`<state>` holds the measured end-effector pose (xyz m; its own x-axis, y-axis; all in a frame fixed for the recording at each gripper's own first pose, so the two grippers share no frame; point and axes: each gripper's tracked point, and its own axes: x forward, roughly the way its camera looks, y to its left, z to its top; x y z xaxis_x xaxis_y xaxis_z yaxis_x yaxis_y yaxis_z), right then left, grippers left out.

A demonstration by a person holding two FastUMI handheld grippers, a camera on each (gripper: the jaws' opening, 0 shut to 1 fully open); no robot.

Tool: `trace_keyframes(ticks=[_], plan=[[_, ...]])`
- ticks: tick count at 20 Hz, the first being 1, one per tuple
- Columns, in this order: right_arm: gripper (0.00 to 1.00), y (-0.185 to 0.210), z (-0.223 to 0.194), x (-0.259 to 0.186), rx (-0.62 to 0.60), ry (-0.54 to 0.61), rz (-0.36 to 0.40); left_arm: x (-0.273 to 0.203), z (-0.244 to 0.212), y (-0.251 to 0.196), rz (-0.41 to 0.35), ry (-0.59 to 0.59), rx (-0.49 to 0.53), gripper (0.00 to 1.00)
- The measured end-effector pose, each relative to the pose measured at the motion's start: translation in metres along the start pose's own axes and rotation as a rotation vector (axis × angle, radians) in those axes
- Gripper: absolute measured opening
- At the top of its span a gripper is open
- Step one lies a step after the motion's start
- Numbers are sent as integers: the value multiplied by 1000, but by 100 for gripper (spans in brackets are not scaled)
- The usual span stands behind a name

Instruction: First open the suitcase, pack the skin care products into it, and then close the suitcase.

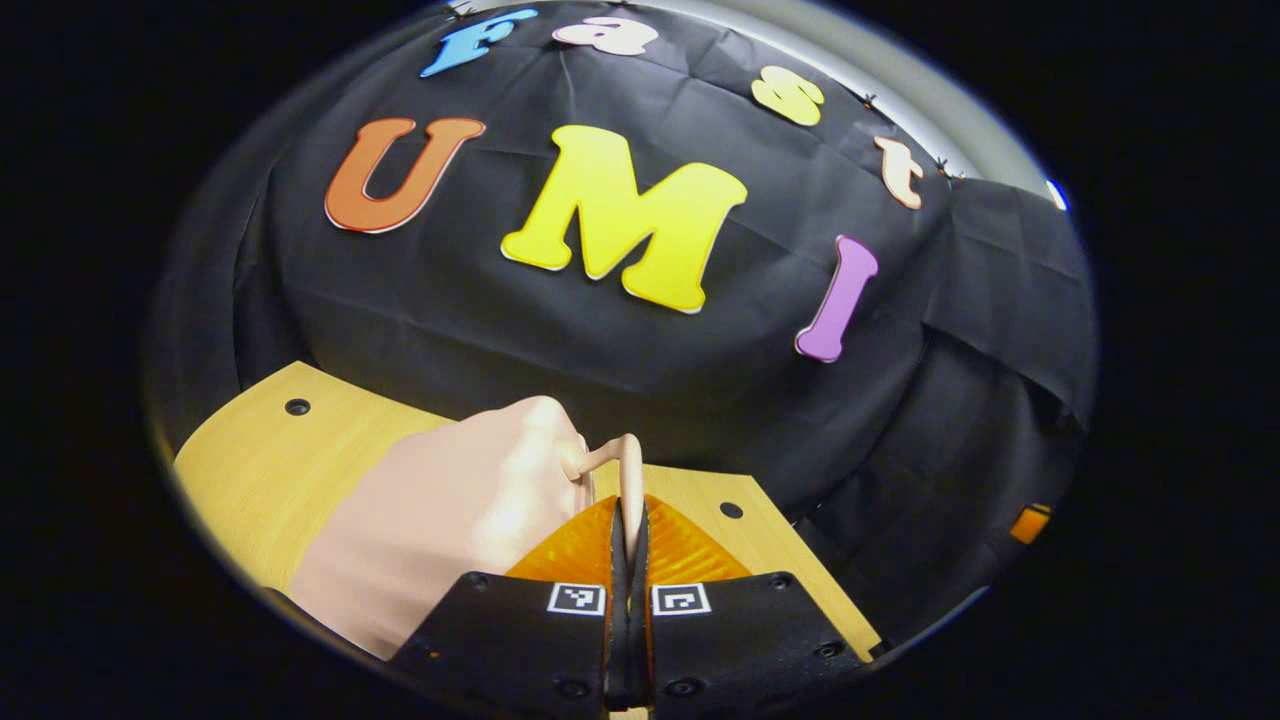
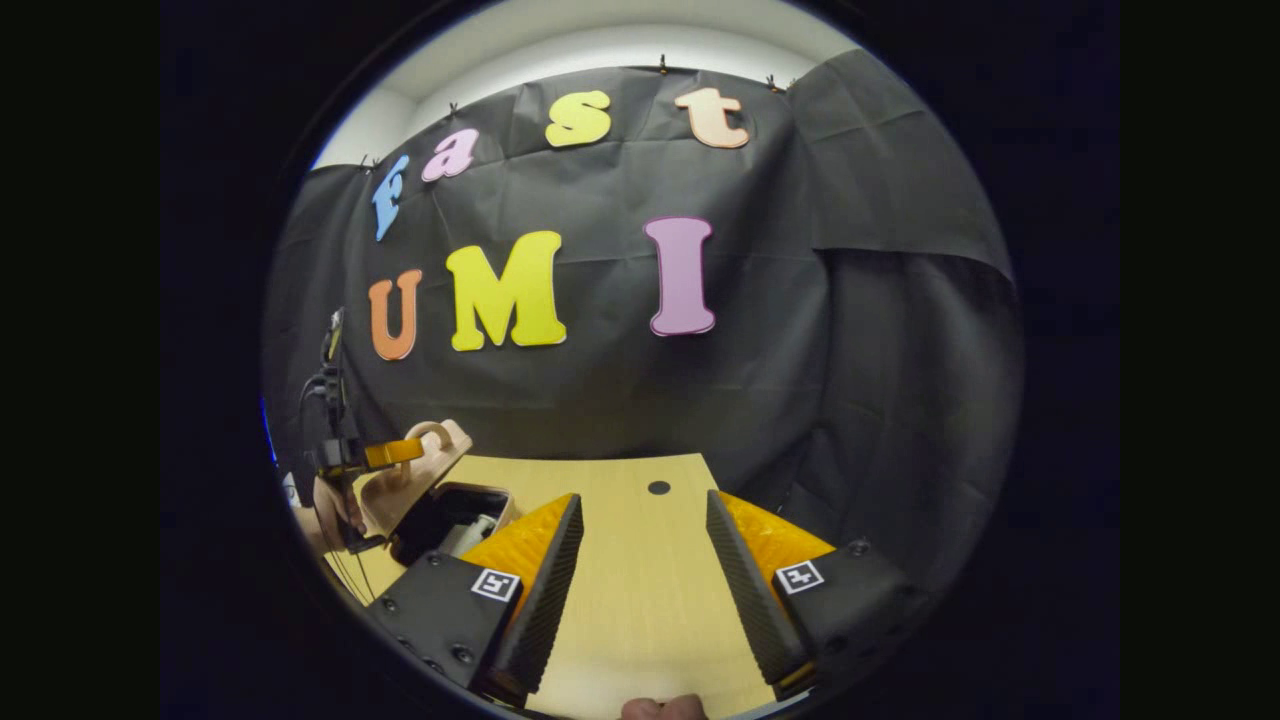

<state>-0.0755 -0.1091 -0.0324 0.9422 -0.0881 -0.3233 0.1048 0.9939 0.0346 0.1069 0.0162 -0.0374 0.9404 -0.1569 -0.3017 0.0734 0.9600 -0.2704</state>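
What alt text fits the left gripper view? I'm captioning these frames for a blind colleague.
The left gripper is shut on the loop handle of a pale pink suitcase, seen from just behind the fingers. The case sits on a light wooden table before a black cloth wall.

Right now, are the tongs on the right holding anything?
No. In the right gripper view the right tongs stand wide open over the bare wooden table, with nothing between the fingers.
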Motion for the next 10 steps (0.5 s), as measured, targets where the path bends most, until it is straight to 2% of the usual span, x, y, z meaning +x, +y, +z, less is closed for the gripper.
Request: trace_keyframes(ticks=[4,7,10], plan=[[75,-25,-7,-2,-11,30,-33,21,-59,-29,-4,96,111,3],[75,-48,-13,-3,-4,56,-70,40,-101,-37,32,157,175,3],[75,-63,-18,-2,-7,67,-95,56,-125,-36,78,209,229,4]])
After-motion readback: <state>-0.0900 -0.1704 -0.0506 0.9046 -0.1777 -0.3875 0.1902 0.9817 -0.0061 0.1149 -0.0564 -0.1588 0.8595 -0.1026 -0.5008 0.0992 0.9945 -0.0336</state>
